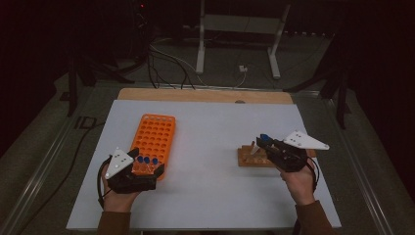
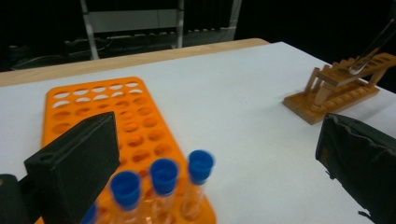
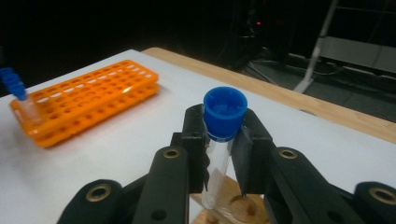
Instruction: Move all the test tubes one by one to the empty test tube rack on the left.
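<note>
The right claw (image 3: 223,154) is closed narrow on a clear test tube (image 3: 218,163) with a blue cap (image 3: 225,112), its pads pressing the tube just under the cap. In the right gripper view the tube stands nearly upright, its lower end just above a wooden rack (image 1: 254,156); in the high view it hangs tilted over that rack, on the right side of the worktop (image 1: 210,147). The left claw (image 2: 219,182) stands wide, holding nothing; in the left gripper view its two black jaws sit well apart on either side of the near end of an orange rack (image 2: 116,121). That end carries a row of capped tubes (image 2: 163,186), upright in their holes with blue caps on; the other holes of the orange rack are bare. In the high view the left claw (image 1: 139,171) rests at the rack's near end, on the left side of the worktop. The worktop is a white sheet laid over a wooden board whose far edge shows as a tan strip. Beyond it the room is dark, with a white metal frame (image 1: 240,34) on the floor and loose cables (image 1: 166,63) running near it.
</note>
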Demonstrator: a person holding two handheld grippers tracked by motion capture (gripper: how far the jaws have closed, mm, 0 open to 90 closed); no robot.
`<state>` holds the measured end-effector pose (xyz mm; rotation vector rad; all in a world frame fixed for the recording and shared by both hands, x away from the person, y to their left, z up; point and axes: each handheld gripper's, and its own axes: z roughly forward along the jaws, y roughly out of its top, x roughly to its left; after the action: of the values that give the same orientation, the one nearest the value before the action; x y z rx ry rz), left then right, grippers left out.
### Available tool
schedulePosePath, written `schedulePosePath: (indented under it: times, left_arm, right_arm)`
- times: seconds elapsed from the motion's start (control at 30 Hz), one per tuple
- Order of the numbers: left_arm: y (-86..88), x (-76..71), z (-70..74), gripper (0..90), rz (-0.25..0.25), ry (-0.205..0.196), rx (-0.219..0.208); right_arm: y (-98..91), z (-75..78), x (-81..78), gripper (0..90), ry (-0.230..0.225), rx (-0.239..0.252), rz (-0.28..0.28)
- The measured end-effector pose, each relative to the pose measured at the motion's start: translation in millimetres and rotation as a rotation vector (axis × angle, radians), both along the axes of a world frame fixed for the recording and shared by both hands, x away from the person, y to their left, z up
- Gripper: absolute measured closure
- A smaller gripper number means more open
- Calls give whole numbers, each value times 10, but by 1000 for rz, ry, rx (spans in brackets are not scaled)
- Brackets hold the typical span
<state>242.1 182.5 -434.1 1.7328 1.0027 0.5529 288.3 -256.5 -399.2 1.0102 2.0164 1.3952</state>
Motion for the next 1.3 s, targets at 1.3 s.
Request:
schedulePosePath:
  times: [1.3]
  left_arm:
    - [-1202, 88, -81, 8, -172, -55, 118]
  right_arm:
    - [515, -91, -156, 768, 60, -46, 186]
